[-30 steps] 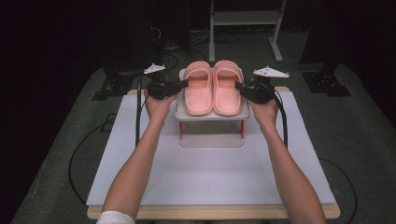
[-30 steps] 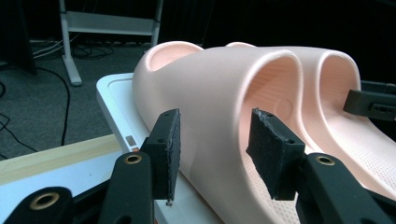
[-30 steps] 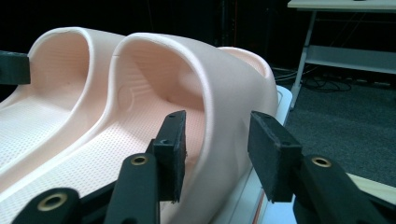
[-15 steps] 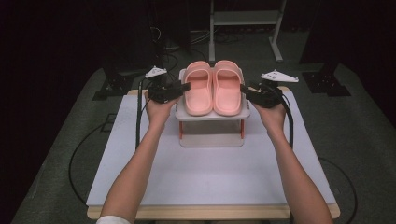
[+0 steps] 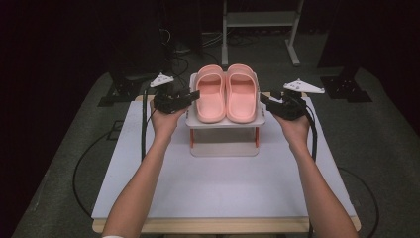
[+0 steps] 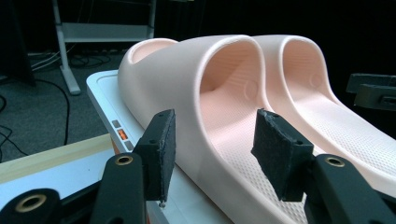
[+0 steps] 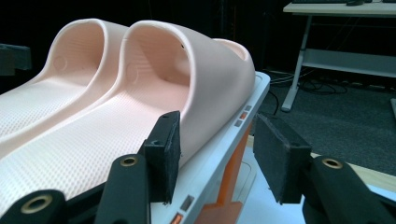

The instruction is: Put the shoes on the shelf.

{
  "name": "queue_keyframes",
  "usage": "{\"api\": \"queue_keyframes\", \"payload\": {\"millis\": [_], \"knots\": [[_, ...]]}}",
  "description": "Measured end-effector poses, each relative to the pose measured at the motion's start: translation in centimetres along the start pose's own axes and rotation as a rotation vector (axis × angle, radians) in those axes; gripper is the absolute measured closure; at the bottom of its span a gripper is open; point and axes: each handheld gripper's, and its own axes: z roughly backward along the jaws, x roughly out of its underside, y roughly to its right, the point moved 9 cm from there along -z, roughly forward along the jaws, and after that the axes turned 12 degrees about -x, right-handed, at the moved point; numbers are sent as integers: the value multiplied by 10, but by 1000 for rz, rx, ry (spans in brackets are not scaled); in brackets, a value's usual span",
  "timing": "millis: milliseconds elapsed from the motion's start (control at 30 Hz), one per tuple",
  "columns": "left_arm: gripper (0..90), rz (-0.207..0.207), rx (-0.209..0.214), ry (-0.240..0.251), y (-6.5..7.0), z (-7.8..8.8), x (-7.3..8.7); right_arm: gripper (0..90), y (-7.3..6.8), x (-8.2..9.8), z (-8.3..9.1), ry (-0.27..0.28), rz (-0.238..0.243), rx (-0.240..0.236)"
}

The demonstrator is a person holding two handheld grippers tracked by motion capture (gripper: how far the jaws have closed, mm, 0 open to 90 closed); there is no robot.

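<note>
Beside the slippers [image 5: 226,93], both grippers' fingers [image 6: 161,151] gape.

Both slippers [image 6: 261,107] are cut off at the lower right edge of the left gripper view, and at the left and bottom edges of the right gripper view, so their heels are unseen there. In the high view the stand [image 5: 225,122] hides its own lower shelf, and the slippers cover most of its top. Small markings on the stand's edge [image 7: 241,119] are too small to read. The dark background hides the room's far side.
</note>
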Motion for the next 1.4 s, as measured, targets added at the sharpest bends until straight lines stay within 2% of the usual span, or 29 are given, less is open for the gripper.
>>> {"api": "queue_keyframes", "payload": {"millis": [533, 967, 1400], "knots": [[454, -17, 20, 17, 5, 15, 7, 454, -6, 10, 18, 15, 4, -13], [382, -41, 31, 20, 10, 27, 20, 389, -11, 17, 33, 19, 10, -20], [352, -38, 47, 59, 15, 43, 27, 339, -17, 34, 45, 24, -4, -40]]}}
